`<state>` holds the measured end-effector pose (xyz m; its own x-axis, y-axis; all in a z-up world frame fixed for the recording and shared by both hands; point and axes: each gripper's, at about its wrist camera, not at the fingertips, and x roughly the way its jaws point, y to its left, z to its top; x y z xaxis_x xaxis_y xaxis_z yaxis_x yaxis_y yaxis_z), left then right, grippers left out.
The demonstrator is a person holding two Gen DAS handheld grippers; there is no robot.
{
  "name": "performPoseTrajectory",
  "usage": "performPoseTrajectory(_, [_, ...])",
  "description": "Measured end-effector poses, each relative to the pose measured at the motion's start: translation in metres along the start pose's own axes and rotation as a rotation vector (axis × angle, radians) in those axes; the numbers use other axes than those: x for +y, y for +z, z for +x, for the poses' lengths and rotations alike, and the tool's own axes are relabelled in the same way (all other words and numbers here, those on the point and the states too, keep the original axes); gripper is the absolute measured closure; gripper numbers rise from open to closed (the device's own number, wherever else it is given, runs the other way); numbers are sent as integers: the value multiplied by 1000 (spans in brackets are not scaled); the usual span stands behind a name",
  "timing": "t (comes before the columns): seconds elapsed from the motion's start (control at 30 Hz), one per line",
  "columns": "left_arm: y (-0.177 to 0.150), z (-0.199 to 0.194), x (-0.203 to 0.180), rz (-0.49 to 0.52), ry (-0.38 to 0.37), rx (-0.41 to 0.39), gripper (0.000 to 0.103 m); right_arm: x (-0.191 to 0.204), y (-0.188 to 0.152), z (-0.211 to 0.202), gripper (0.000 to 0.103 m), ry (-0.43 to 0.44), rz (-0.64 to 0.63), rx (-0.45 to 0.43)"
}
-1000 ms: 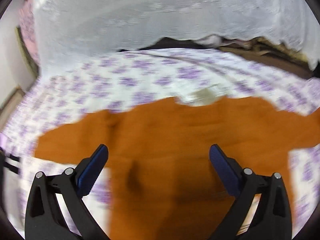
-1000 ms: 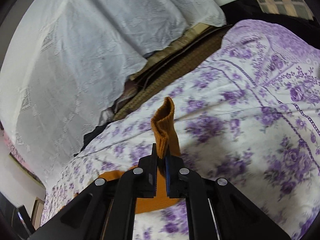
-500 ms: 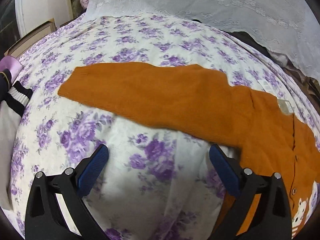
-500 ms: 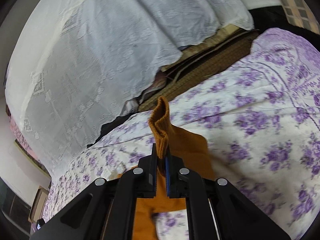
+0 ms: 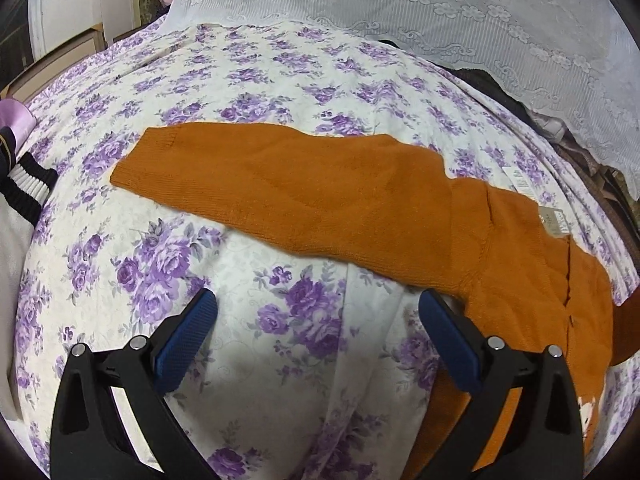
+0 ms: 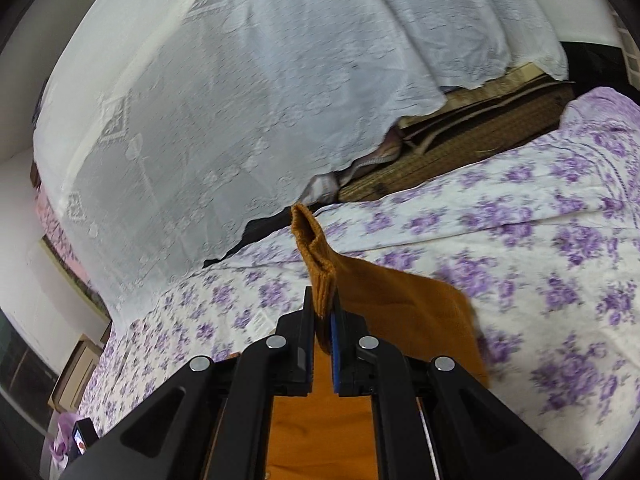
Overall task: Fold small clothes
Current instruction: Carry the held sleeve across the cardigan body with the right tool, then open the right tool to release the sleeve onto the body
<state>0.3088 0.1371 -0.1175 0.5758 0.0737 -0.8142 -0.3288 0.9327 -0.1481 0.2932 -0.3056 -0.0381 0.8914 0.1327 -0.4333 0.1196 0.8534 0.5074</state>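
Note:
A small orange knitted cardigan (image 5: 360, 200) lies on a bed with a white and purple flowered sheet (image 5: 248, 80). One sleeve stretches flat to the left, its cuff (image 5: 136, 160) at the far end. My left gripper (image 5: 316, 308) is open and empty, over bare sheet just in front of that sleeve. My right gripper (image 6: 322, 312) is shut on the other sleeve's cuff (image 6: 310, 248) and holds it up off the bed, the sleeve (image 6: 400, 312) trailing down to the right.
A white lace cover (image 6: 240, 80) hangs over stacked things behind the bed. Other clothes, black-and-white ribbed (image 5: 24, 188) and pink (image 5: 14, 120), lie at the bed's left edge. A woven mat (image 6: 460, 152) shows behind the bed at right.
My left gripper swung left from over the cardigan's body to the outstretched sleeve, staying open. My right gripper lifted the held cuff higher and the sleeve rose with it.

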Motion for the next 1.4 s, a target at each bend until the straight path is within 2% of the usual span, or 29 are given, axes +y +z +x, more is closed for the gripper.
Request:
performPoseTrajectory(0.27, [4, -3, 10, -55, -13, -2, 4, 44, -22, 25, 96, 44, -46, 57])
performPoseTrajectory(0.6, [8, -5, 13, -68, -13, -11, 4, 89, -64, 65, 96, 75, -101, 164])
performPoseTrajectory(0.77, [9, 0, 14, -73, -3, -2, 4, 100, -99, 96, 96, 38, -158, 257])
performPoseTrajectory(0.93, [11, 5, 14, -69, 3, 9, 4, 95, -136, 132, 91, -16, -190, 434])
performPoseTrajectory(0.97, [10, 6, 14, -66, 5, 9, 4, 94, -135, 131, 89, -7, -185, 431])
performPoseTrajectory(1.1, [12, 8, 16, -61, 2, 20, 4, 94, -124, 113, 70, 69, -158, 424])
performPoseTrajectory(1.23, [18, 7, 26, -95, -12, 23, 4, 97, -110, 88, 65, 130, -176, 353])
performPoseTrajectory(1.33, [26, 7, 42, -154, -25, 29, 4, 95, -106, 89, 65, 83, -191, 338])
performPoseTrajectory(1.4, [31, 8, 53, -182, -23, 33, 4, 90, -114, 103, 65, 14, -205, 380])
